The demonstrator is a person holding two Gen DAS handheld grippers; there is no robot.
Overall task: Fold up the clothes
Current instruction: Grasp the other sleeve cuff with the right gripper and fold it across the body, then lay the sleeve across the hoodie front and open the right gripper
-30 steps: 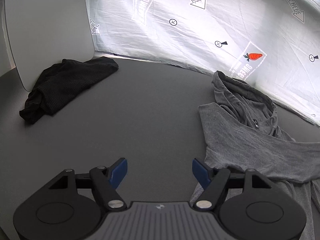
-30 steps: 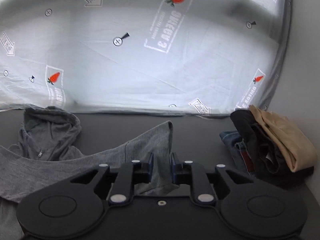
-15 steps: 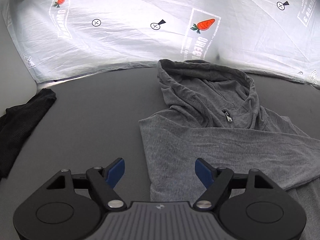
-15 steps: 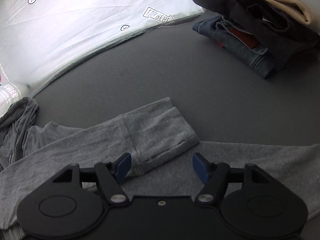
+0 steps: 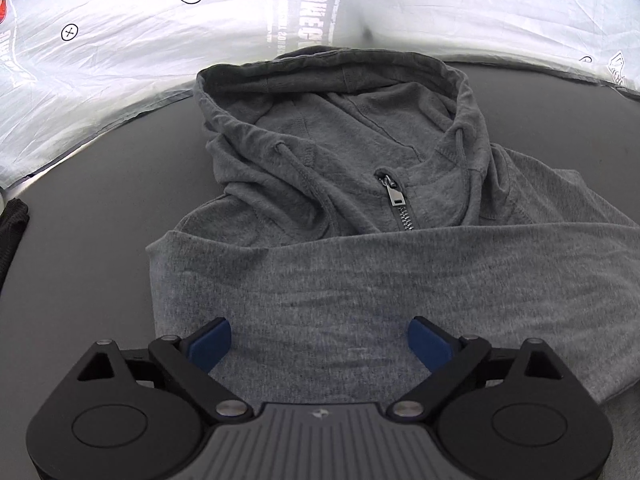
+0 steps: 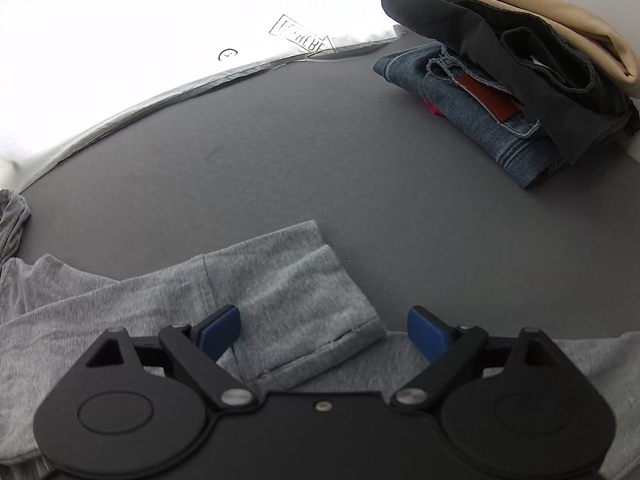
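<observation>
Left wrist view. Left gripper [image 5: 319, 338]: jaws opening, blue pads wide apart, nothing clamped; grey cloth lies under and between them, not pinched. A second ago set over bare bench beside the garment; now brought across and down over it. Grey hoodie [image 5: 360, 184]: spread on the dark grey bench [image 5: 100, 208], hood toward the white printed sheet [image 5: 120, 60], one sleeve laid flat across the chest below the zip pull [image 5: 396, 200]. Soft marled jersey, hood rim rumpled, metal zip teeth, stitched seams. Black knit garment [image 5: 12, 224]: only an edge in view at far left, well apart.

Right wrist view. Right gripper [image 6: 323, 330]: jaws opening, pads wide apart, nothing held. A second ago closed on the sleeve cuff [image 6: 304, 300] and raised; now the cuff is let go and lies flat on the hoodie body (sleeve fold judged done; next likely a fold of the body). Cuff: paler grey, ribbed band, hemmed end, between the pads but untouched. Stack of folded clothes [image 6: 520, 80]: blue denim below, dark cloth in the middle, tan fabric on top; at the bench's far right, well apart from the hoodie.
</observation>
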